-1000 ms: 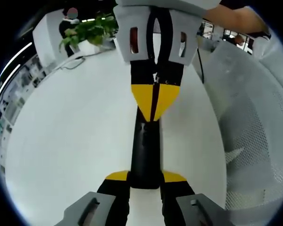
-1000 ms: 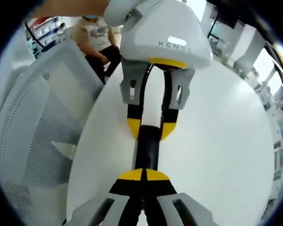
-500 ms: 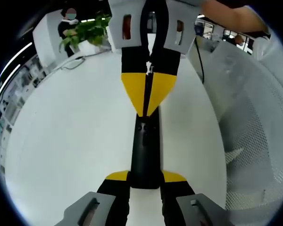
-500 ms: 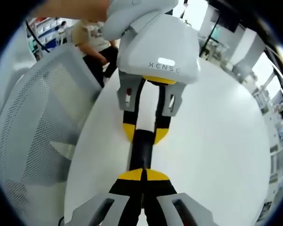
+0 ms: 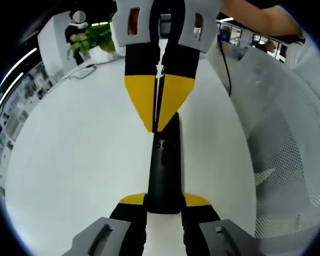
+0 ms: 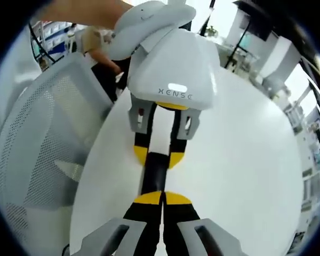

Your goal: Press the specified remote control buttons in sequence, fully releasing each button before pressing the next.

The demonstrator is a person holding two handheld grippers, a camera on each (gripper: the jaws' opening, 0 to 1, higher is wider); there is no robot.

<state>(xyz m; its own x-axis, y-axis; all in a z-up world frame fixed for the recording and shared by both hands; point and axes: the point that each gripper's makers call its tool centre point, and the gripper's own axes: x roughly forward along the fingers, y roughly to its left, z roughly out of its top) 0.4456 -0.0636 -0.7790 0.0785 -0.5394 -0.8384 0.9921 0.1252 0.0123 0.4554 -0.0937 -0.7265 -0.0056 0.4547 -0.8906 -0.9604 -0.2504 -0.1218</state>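
Here the remote point(image 5: 164, 168) lies centre frame on the white table point(image 5: 69, 160), a slim black bar running up the middle of the left gripper view, its near end clamped between the left gripper point(image 5: 164, 200) jaws. The right gripper point(image 5: 159, 106), jaws pressed together, points its yellow tip down at the remote's upper part; contact can't be judged. Likely a press step: next, push straight down, then lift fully clear

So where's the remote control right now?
In the left gripper view, the slim black remote control lies on the white table, clamped between the left gripper fingers, with the right gripper touching its far end.
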